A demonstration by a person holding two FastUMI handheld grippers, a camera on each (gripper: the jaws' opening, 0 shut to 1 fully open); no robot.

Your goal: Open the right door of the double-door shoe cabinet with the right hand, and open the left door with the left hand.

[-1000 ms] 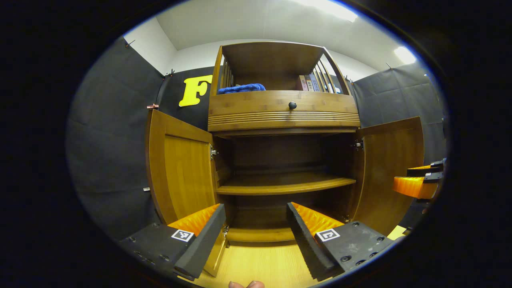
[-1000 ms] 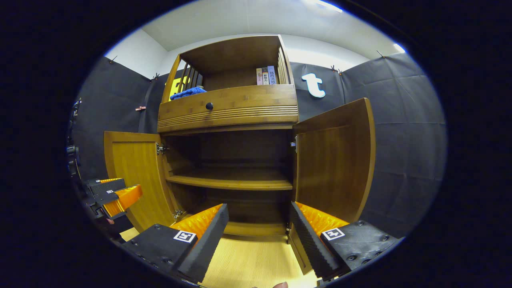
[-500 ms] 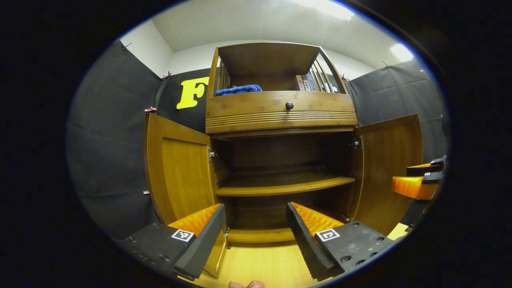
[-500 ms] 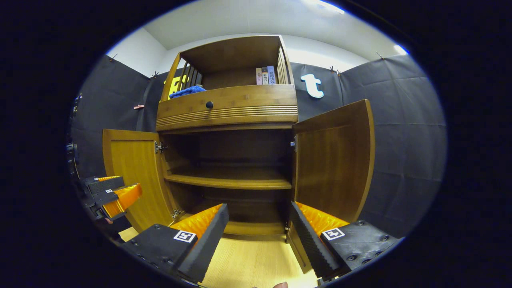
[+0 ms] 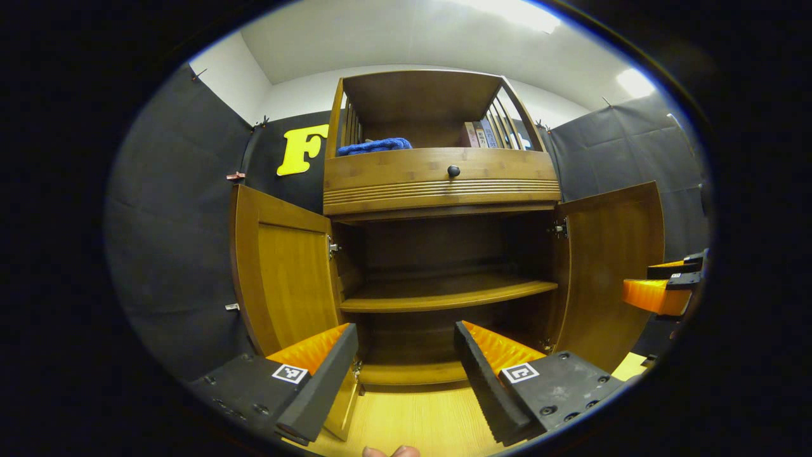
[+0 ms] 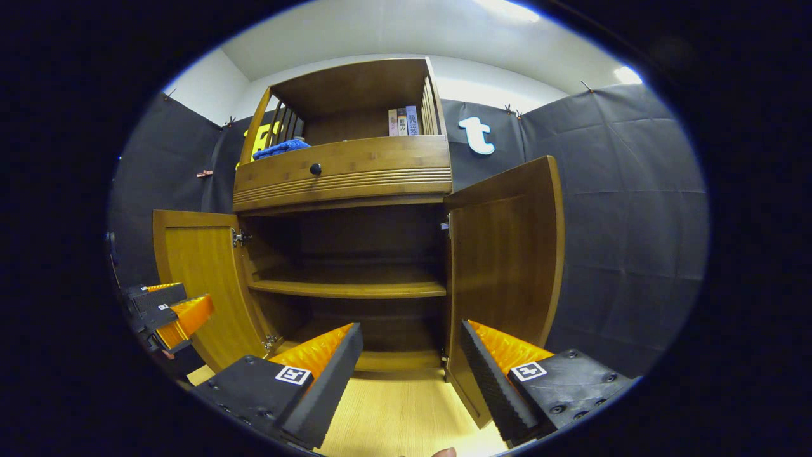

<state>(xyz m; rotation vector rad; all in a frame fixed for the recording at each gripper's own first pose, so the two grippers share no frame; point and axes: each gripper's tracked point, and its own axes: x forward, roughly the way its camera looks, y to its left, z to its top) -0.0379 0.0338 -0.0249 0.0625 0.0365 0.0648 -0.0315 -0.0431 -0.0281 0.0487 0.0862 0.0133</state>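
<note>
The wooden shoe cabinet stands before me with both lower doors swung wide. Its left door and right door hang outward, and the same left door and right door appear in the right gripper view. Inside lies a bare shelf. My left gripper is open and holds nothing, low in front of the cabinet's opening. My right gripper is open too, near the right door's bottom edge. The right gripper shows at the far right in the left gripper view, the left gripper at the far left in the right gripper view.
Above the doors is a drawer with a black knob. The top shelf carries a blue cloth and some books. Light wooden floor runs under the cabinet. A fingertip peeks in at the bottom edge.
Both grippers have drifted slightly; in the right gripper view the cabinet has slid left. The doors stay wide open and both grippers stay open.
</note>
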